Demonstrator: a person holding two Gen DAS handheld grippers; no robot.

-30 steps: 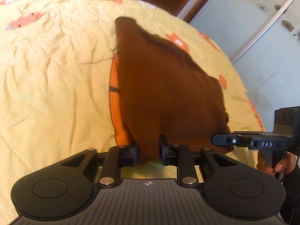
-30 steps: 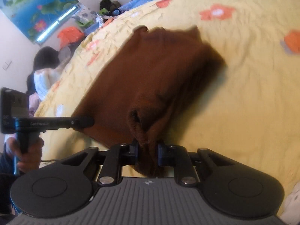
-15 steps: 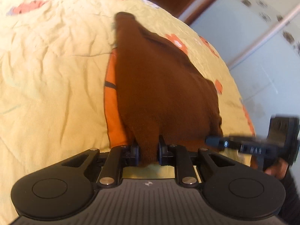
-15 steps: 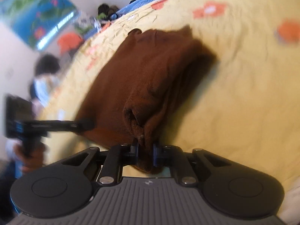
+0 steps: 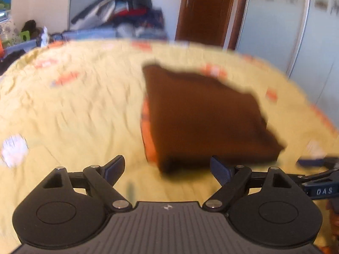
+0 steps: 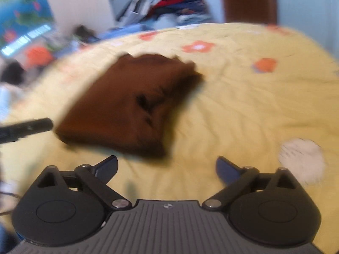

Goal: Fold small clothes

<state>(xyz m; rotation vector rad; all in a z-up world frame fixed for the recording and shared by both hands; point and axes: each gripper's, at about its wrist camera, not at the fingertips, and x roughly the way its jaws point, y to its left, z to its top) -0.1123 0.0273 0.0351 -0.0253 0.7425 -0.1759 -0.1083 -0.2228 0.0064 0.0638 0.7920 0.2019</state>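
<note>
On the left, our left gripper (image 5: pixel 167 167) is opening, nothing between its jaws; the folded dark brown fleece garment (image 5: pixel 203 118) lies just ahead on the yellow flowered bedspread (image 5: pixel 74 114), running away from us. Our right gripper (image 6: pixel 167 167), also opening and empty, sits equally near. No containers are visible.
</note>
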